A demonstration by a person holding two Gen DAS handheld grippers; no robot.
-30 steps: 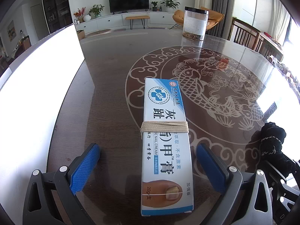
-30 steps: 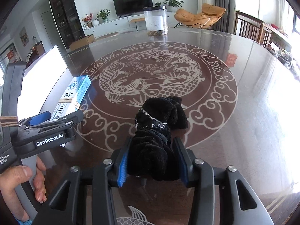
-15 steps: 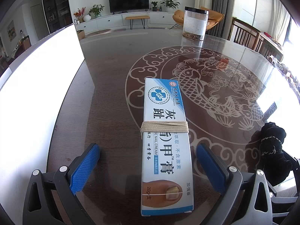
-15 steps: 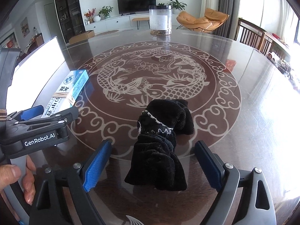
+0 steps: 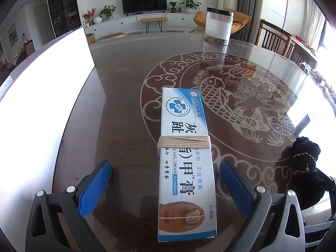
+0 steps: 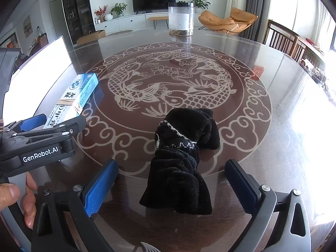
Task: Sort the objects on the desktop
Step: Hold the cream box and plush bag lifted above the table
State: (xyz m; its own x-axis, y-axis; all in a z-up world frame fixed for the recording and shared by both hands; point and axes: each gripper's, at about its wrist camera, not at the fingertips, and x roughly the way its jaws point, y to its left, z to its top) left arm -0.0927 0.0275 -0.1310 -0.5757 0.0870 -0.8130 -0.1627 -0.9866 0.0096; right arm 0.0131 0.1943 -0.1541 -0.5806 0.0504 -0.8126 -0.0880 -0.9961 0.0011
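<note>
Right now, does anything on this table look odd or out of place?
Only small things: the blue-and-white cardboard nail cream box has beige string wound around its middle, and the crumpled black fabric sock lies in a heap. Nothing is spilled or broken.

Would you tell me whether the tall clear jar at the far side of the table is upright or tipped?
Upright: the jar stands on its base, lid on top.

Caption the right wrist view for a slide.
Right gripper, jaws just opened, straddles a crumpled black fabric sock lying free on the glossy dark fish-patterned table.
</note>
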